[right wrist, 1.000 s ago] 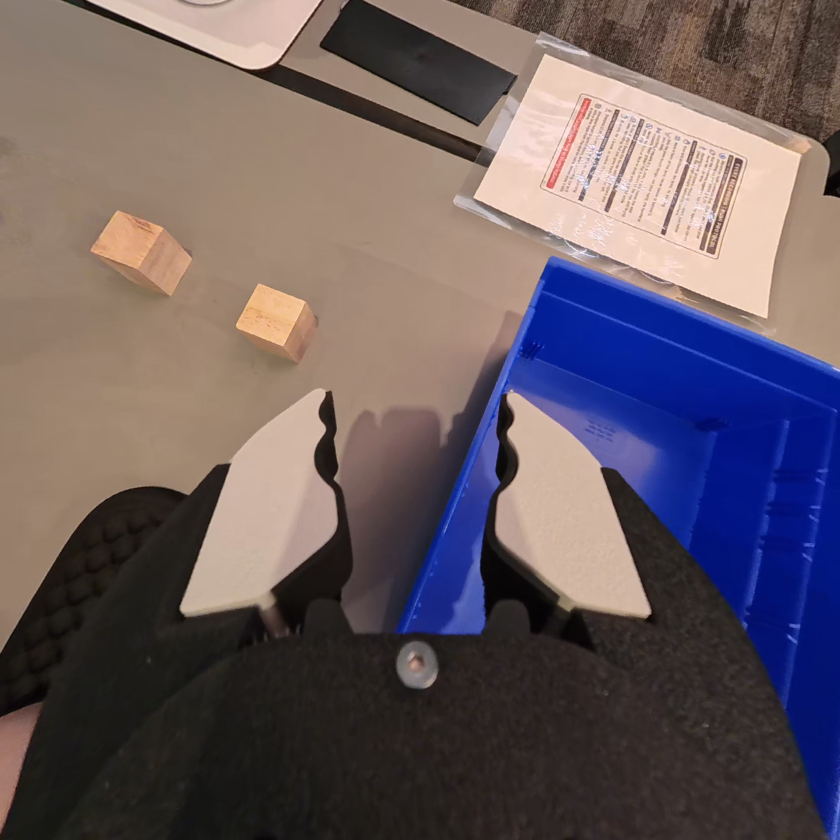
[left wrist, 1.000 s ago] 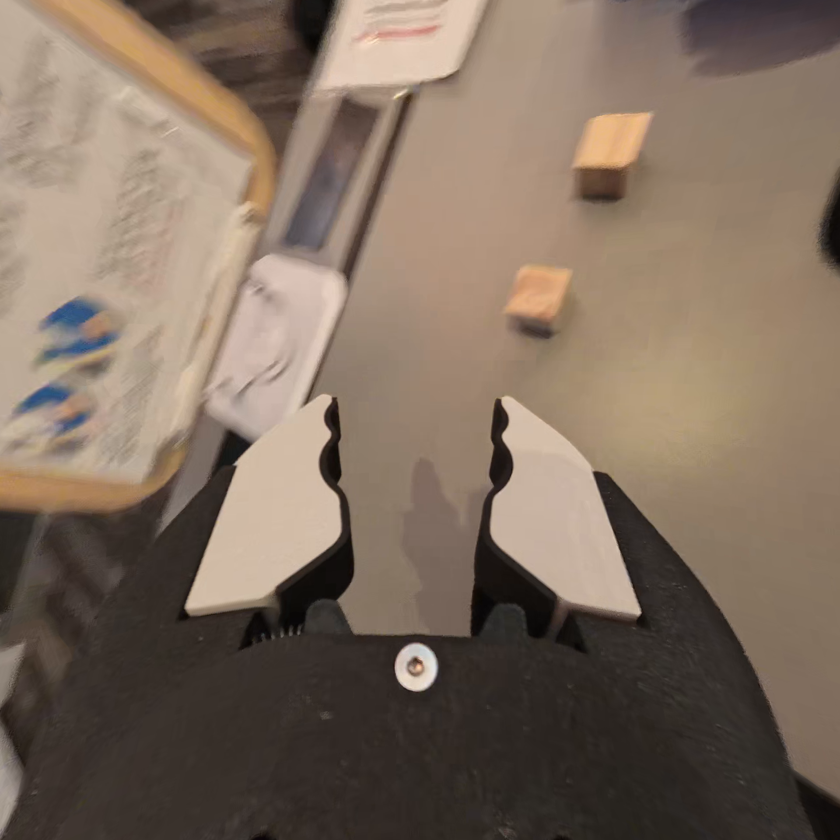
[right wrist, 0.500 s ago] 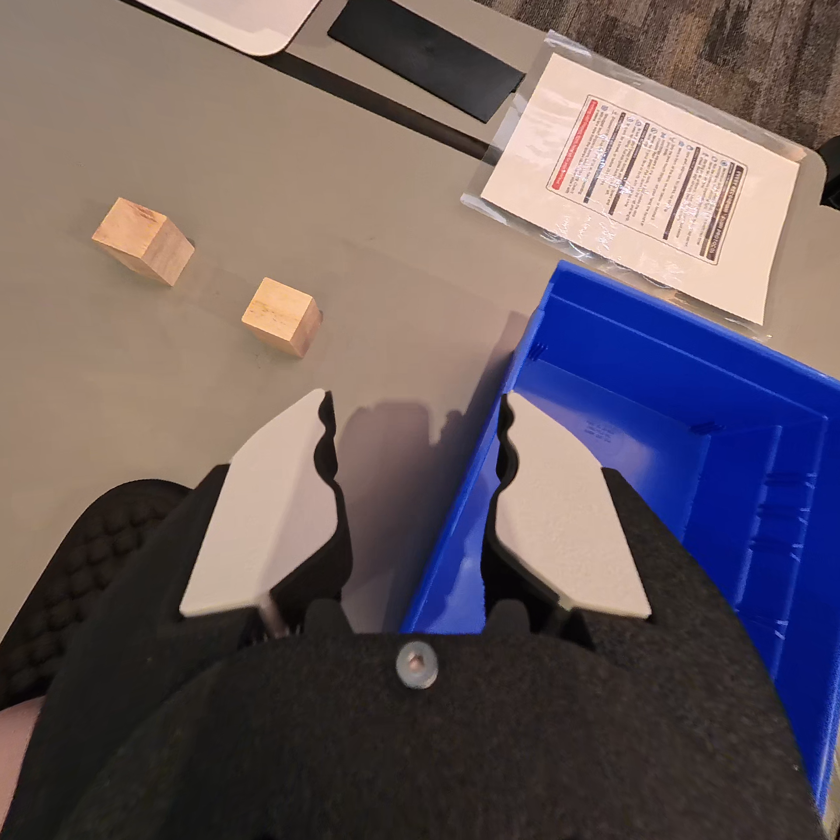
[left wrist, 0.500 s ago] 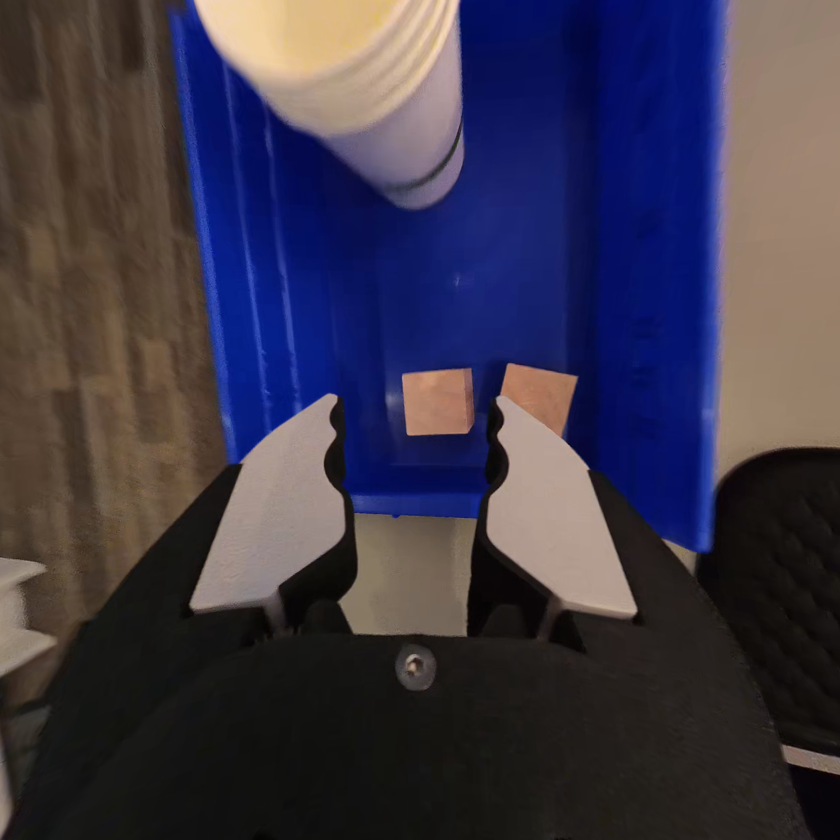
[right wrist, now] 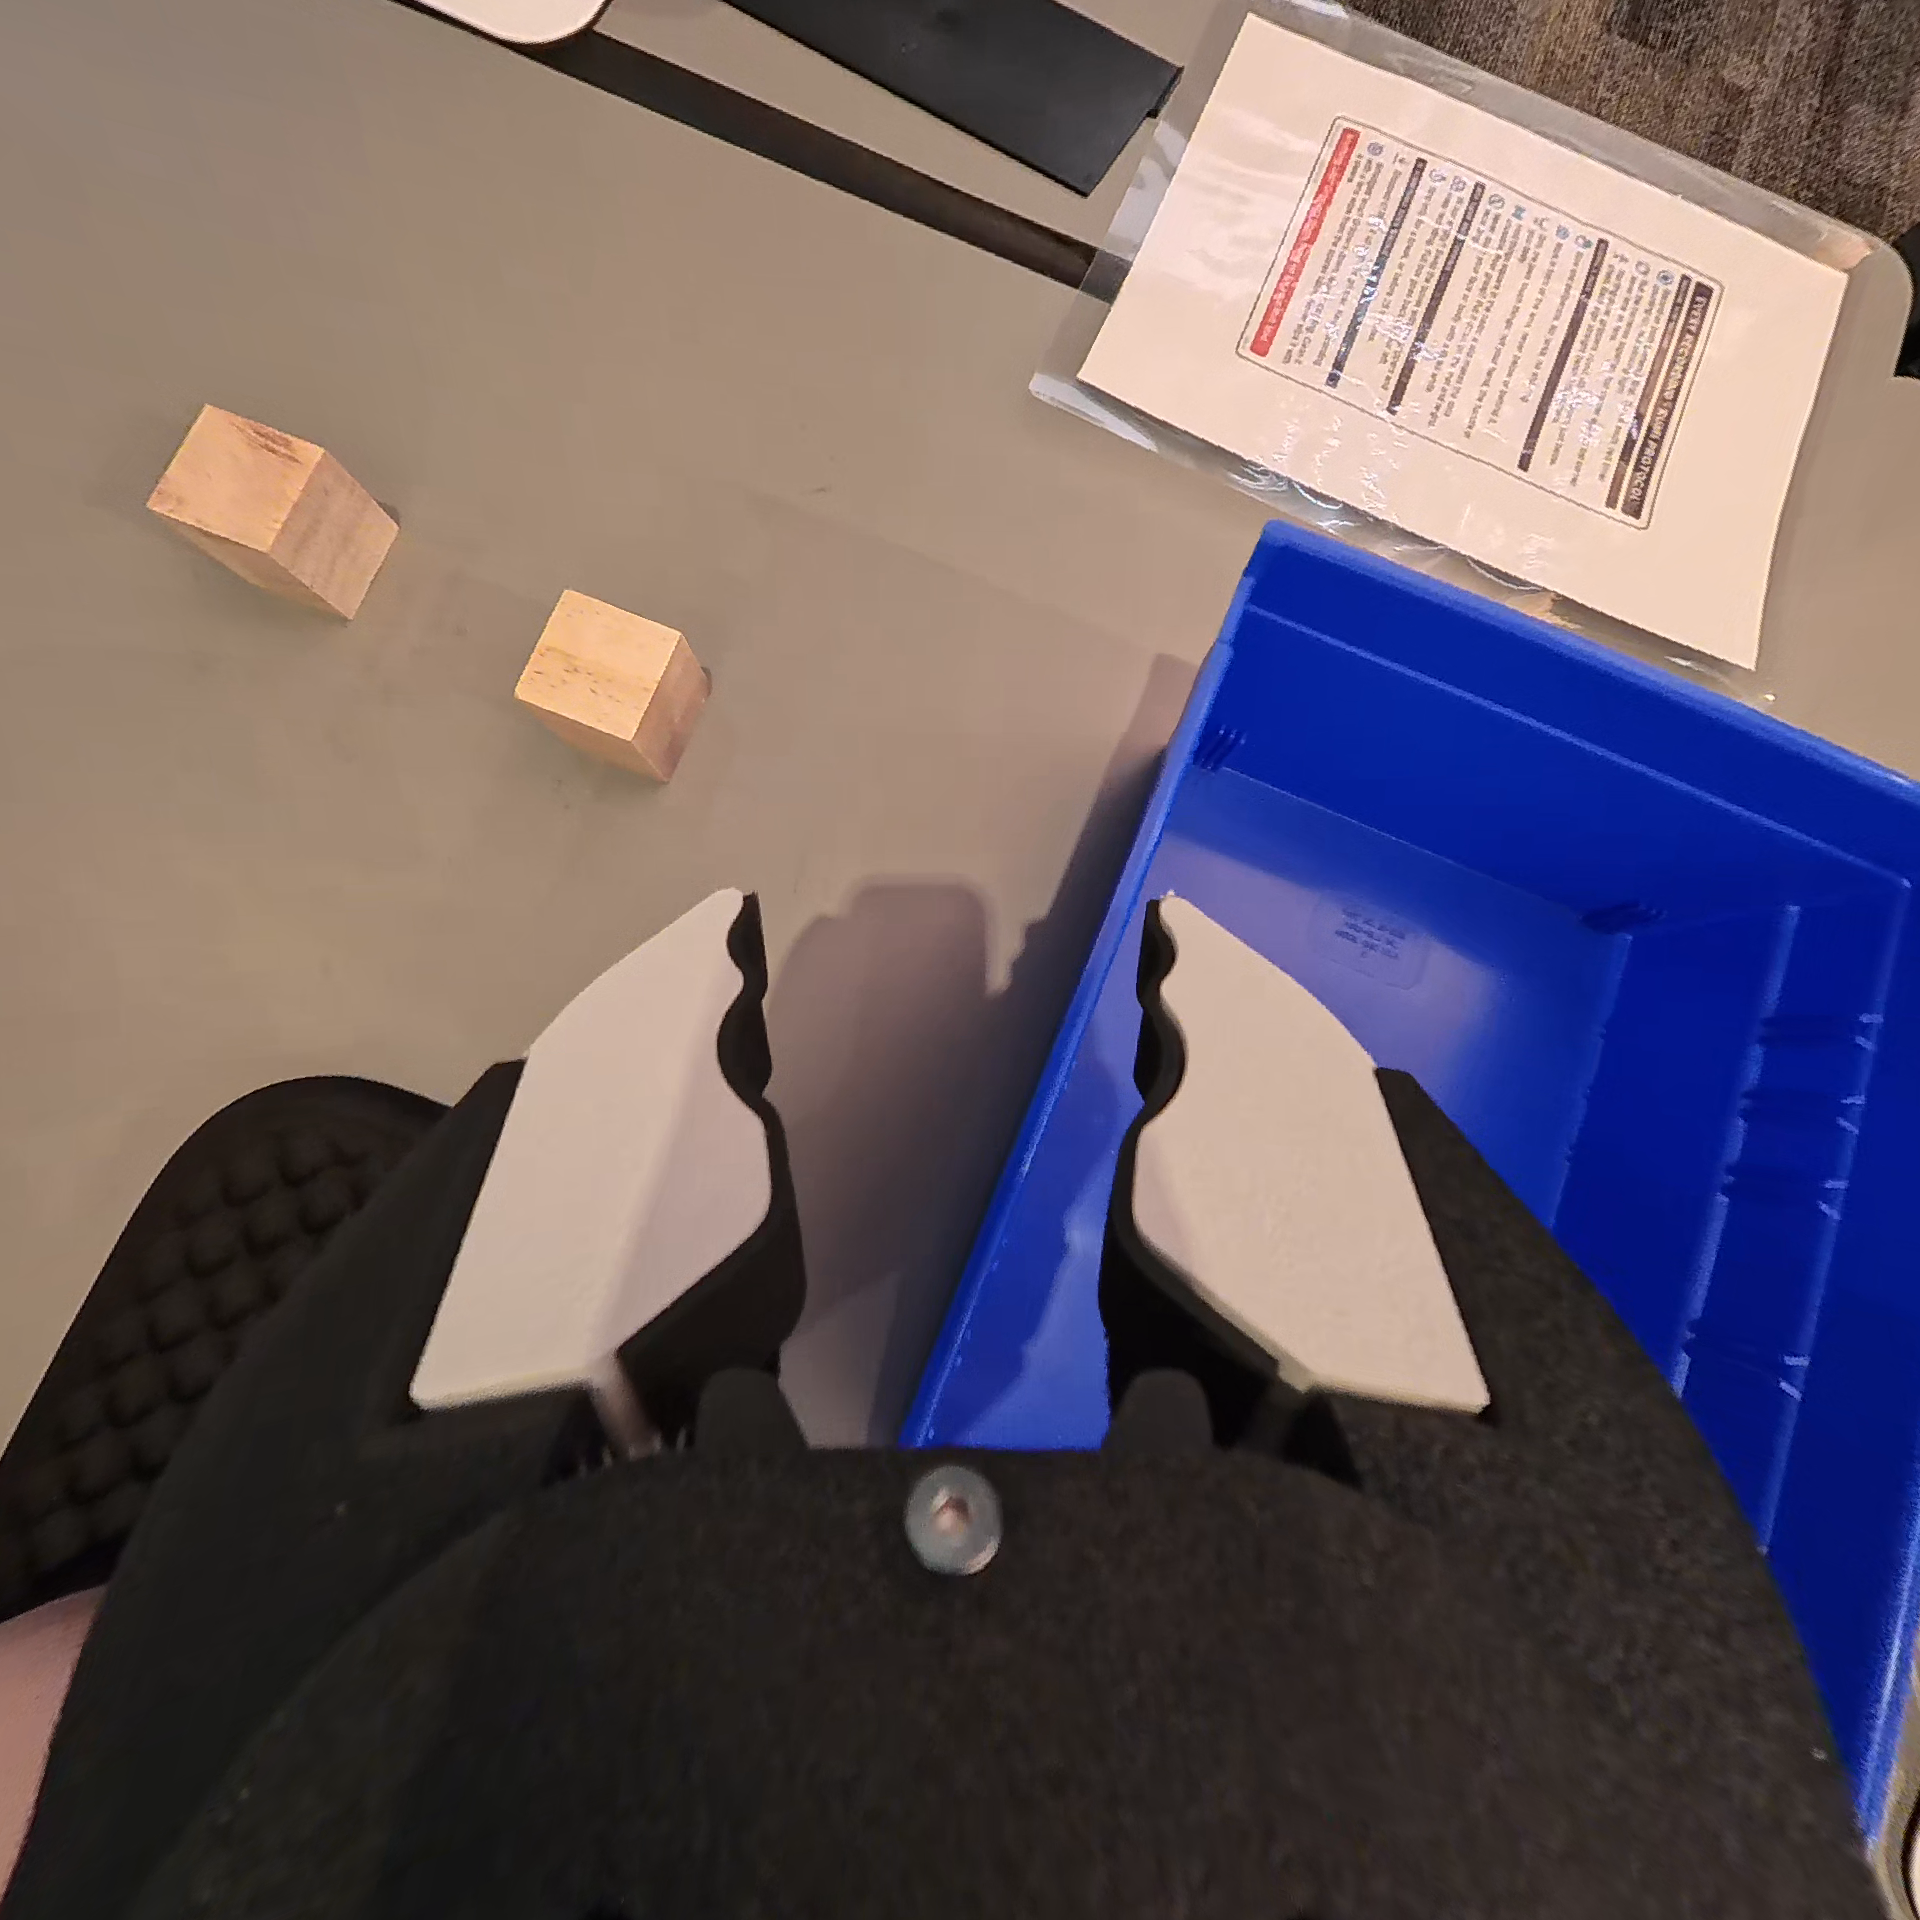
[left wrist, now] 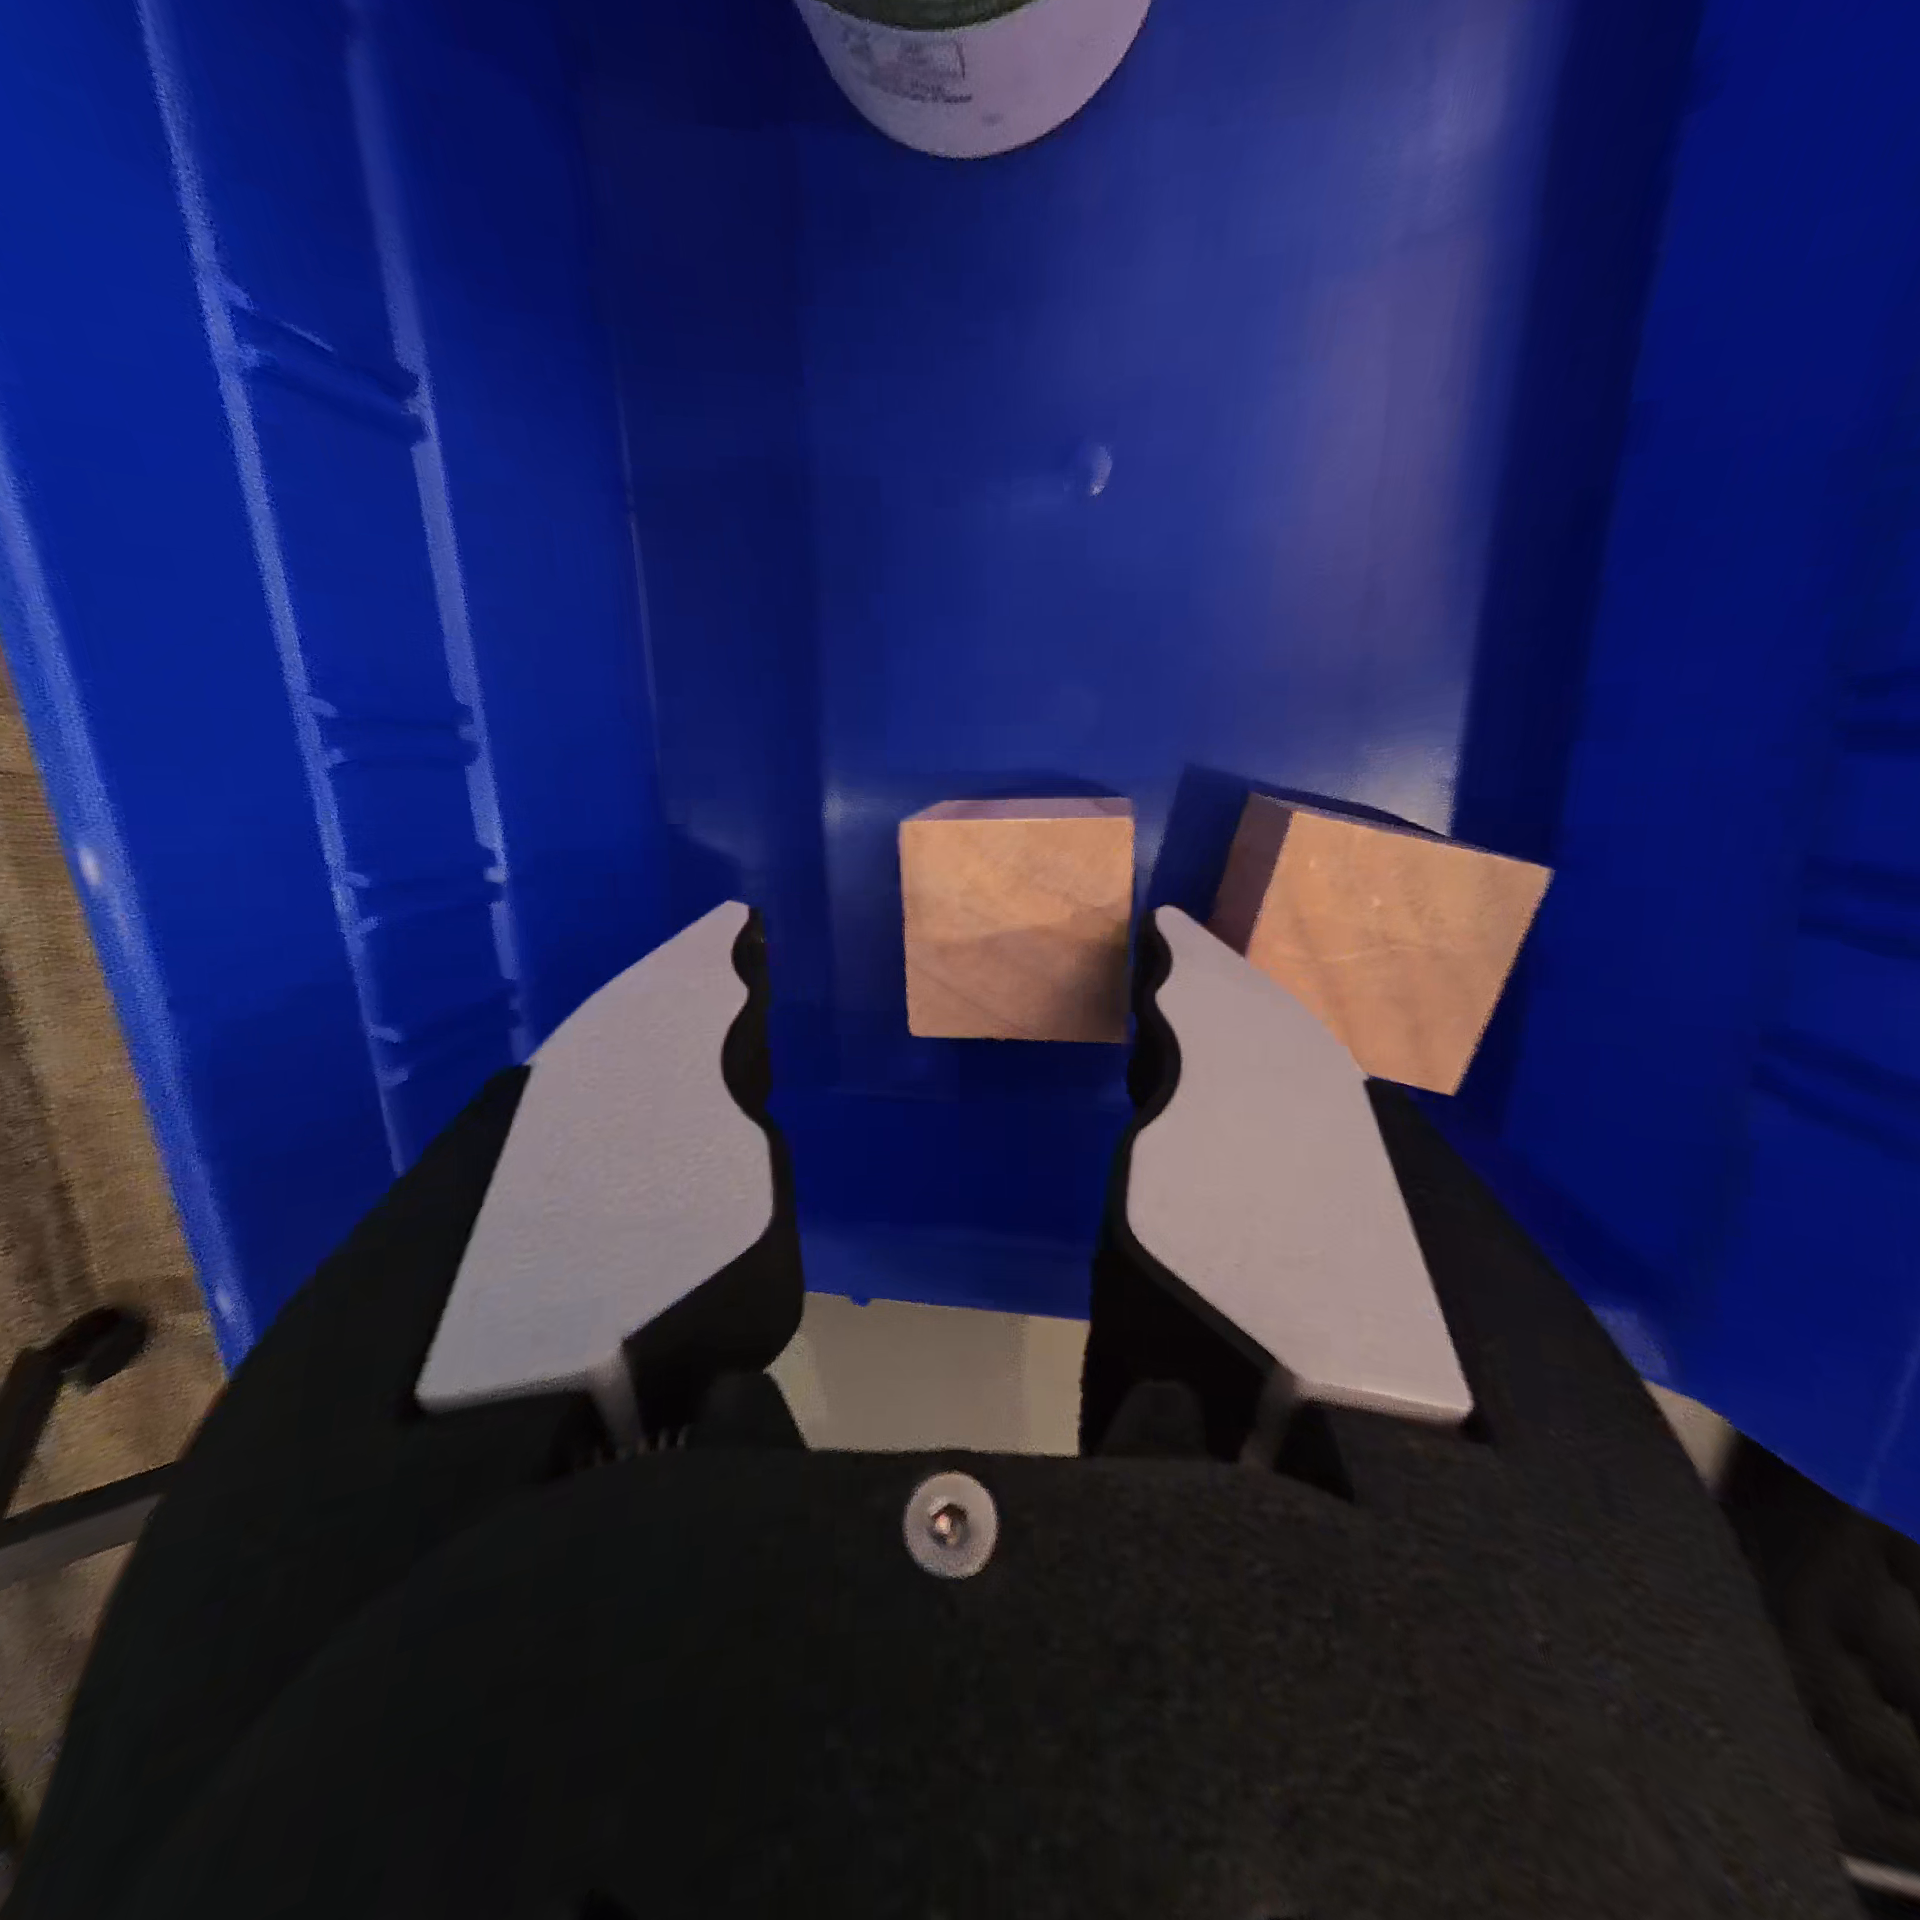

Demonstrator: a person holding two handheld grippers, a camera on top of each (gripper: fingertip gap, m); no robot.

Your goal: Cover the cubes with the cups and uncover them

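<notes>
- Two wooden cubes point(left wrist: 1016, 920) point(left wrist: 1382, 951) lie on the blue bin point(left wrist: 1195, 468) floor; two more point(right wrist: 613, 683) point(right wrist: 272, 509) sit on the table point(right wrist: 727, 416) at ten o'clock of the right gripper point(right wrist: 948, 914).
- A white cup point(left wrist: 971, 78) shows at twelve o'clock in the bin.
- The cubes look stiff and light: pinch opposite flat faces.
- The cup is likely thin and crushable: grip its wall gently.
- The left gripper point(left wrist: 948, 920) has jaws apart, holding nothing; the right likewise.

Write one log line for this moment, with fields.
left hand-held gripper: open, over bin | cubes: two in bin, two on table | right hand-held gripper: open, empty
</notes>
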